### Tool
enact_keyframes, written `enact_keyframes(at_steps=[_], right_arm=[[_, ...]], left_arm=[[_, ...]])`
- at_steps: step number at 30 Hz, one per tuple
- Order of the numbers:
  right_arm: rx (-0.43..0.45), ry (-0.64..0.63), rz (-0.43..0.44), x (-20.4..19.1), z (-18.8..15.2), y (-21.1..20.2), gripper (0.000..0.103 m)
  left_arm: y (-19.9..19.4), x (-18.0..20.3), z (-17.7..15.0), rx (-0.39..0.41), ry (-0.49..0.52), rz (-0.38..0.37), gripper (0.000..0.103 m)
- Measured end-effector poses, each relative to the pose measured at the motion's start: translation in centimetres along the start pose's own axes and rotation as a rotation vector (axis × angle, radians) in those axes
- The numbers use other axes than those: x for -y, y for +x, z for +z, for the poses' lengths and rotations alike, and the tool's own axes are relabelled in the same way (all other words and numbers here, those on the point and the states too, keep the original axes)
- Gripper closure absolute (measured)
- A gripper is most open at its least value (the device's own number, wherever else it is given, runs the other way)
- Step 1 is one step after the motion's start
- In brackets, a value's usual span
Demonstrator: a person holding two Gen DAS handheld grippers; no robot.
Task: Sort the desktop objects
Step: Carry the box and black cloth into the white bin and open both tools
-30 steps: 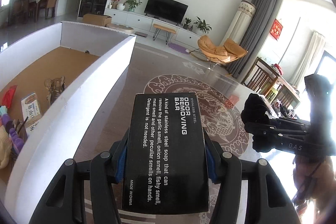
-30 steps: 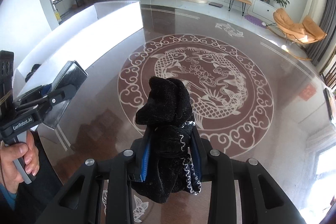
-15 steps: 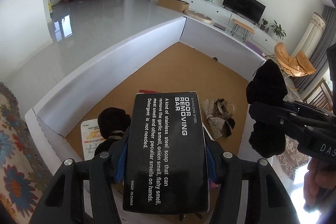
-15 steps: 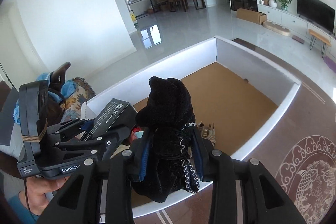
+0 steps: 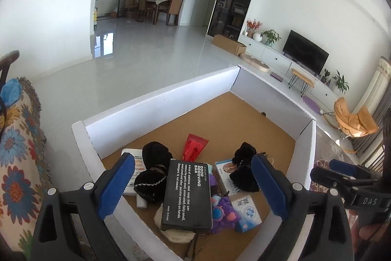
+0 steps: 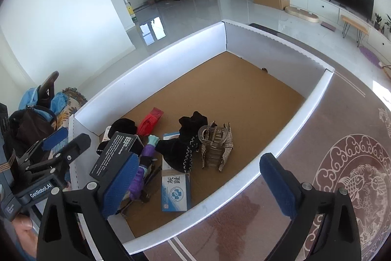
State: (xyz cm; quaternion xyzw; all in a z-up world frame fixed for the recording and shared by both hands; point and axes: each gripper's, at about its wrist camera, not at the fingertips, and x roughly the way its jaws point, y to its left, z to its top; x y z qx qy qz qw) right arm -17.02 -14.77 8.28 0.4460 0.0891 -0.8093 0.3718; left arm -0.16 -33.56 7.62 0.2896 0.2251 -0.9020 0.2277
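We see both tongs spread wide with nothing between them: the left tongs (image 5: 193, 185) hang over the near end of the white cardboard box (image 6: 171, 50), the right tongs (image 6: 200, 184) over its near wall. The box stands on the worktop (image 6: 342, 119), brown glass with a white fish medallion. The left tool's body reads "GenRobot.AI"; the right tool's reads "DAS". Inside, on the cork-brown floor, all items crowd the near end. One black carton (image 5: 187, 195) lies flat on top of the pile, printed "ODOR REMOVING BAR", "STAINLESS STEEL", "MADE IN CHINA". We count two black knit socks with white stitching: one (image 5: 152, 175) left of the carton, one (image 6: 182, 146) draped over a blue-and-white box. Two blue-and-white medicine boxes (image 6: 176, 193) with Chinese print, a red packet (image 6: 149, 122), a rhinestone hair claw (image 6: 216, 146), a purple toy figure (image 6: 144, 163), a white pack with orange print (image 5: 135, 163).
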Motion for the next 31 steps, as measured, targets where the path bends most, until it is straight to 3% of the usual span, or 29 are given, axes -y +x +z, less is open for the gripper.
enact_keyframes(at_steps=[3, 6, 9, 12, 16, 23, 28, 31], right_arm=[[0.011, -0.029, -0.035, 0.2, -0.7, -1.0, 0.003], [-0.001, -0.034, -0.034, 0.1, -1.3, -1.0, 0.003], [-0.011, -0.058, -0.031, -0.8, -1.7, -0.5, 0.003], [-0.011, -0.103, -0.042, -2.1, -2.1, 0.2, 0.003], [-0.021, -0.148, -0.044, -3.4, -2.4, 1.1, 0.003], [-0.032, -0.194, -0.039, -4.8, -2.6, 2.0, 0.003], [-0.037, -0.188, -0.046, -4.5, -2.6, 2.2, 0.003], [-0.034, -0.176, -0.046, -4.1, -2.6, 2.1, 0.003]], left_arm=[[-0.6, -0.6, -0.2, 0.017, -0.099, 0.036, 0.006], [-1.0, 0.6, 0.0, 0.018, 0.032, 0.100, 0.006], [-1.8, 2.2, -0.2, 0.062, 0.185, 0.227, 0.006], [-2.7, 3.2, -0.6, 0.107, 0.262, 0.305, 0.006], [-3.4, 3.2, -0.7, 0.105, 0.261, 0.252, 0.006], [-3.2, 3.5, -1.4, 0.089, 0.273, 0.269, 0.006], [-3.1, 3.4, -1.9, 0.070, 0.244, 0.240, 0.005], [-3.6, 4.1, -2.4, 0.102, 0.264, 0.287, 0.005]])
